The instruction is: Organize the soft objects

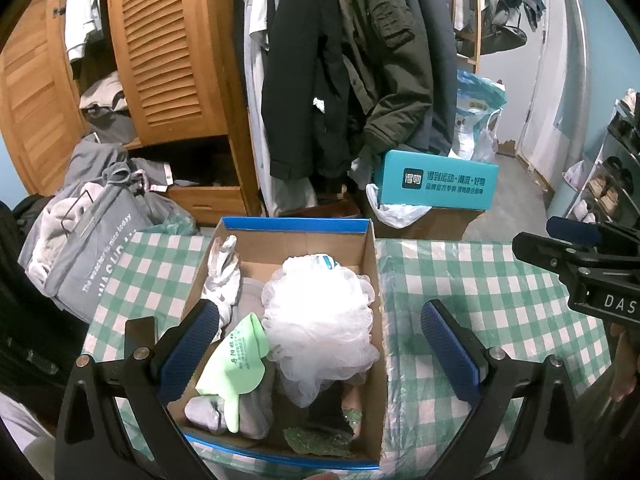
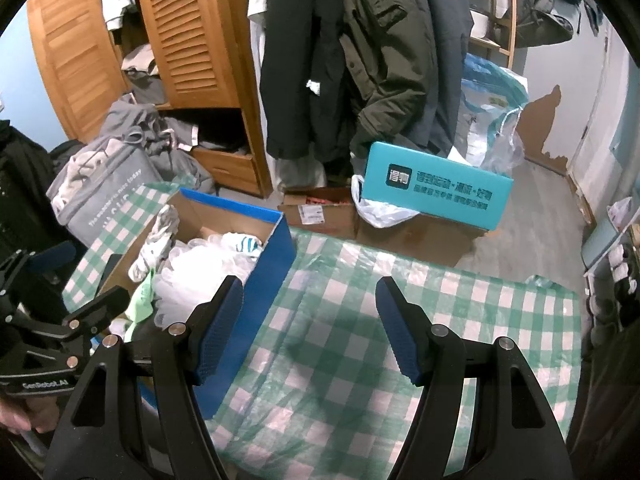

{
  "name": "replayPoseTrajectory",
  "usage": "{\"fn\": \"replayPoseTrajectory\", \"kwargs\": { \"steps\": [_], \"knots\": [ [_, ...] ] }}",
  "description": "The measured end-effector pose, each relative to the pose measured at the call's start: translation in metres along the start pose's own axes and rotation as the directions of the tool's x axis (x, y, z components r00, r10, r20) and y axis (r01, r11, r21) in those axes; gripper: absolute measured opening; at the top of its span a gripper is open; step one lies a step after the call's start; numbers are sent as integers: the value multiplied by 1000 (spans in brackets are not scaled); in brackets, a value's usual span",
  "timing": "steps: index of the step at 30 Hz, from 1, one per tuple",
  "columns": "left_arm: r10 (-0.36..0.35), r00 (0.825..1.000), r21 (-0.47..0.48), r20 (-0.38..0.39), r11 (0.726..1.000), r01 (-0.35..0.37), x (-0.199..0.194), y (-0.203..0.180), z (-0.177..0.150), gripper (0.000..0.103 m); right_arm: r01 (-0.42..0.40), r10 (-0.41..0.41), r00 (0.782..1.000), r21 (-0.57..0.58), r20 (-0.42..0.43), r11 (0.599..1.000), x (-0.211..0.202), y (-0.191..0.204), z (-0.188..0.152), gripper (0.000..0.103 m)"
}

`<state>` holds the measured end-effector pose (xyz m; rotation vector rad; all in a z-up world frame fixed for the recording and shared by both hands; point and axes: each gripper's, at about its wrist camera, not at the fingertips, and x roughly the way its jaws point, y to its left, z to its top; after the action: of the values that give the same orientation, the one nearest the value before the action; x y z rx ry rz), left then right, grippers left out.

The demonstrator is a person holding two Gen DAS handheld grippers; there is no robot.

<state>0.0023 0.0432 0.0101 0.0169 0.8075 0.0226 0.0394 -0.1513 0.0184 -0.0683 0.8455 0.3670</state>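
Nearest in the left wrist view, the left gripper (image 1: 320, 344) hangs over the box (image 1: 376, 280) with its fingers (image 1: 188, 344) wide apart and nothing between them. The box fills the lower centre of the frame and holds the soft things: a white loofah (image 1: 320, 320) in the middle, a green cloth (image 1: 236, 364) at lower left, a patterned sock (image 1: 224, 272) draped on the left wall, and grey socks (image 1: 208, 412) near the front.

In the right wrist view, the right gripper (image 2: 308, 328) has its fingers (image 2: 404, 340) apart too, empty, over bare checked desk (image 2: 400, 320) beside the box's blue wall.

Judging from here, the box looks full. Pressing down could snag the loofah's mesh on a finger and drag it out, or catch the hanging sock and pull it over the wall. The right half of the desk is open for moving, and its far edge drops towards a teal carton (image 2: 436, 192) and hanging coats (image 2: 360, 60).
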Motion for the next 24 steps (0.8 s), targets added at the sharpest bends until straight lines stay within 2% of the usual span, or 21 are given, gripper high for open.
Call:
{"fn": "replayPoseTrajectory", "kwargs": {
  "steps": [24],
  "knots": [
    [-1, 1000, 10, -5, 1000, 1, 0, -5, 0, 102, 2, -2, 1000, 5, 1, 1000, 2, -7, -3, 68]
  ]
}}
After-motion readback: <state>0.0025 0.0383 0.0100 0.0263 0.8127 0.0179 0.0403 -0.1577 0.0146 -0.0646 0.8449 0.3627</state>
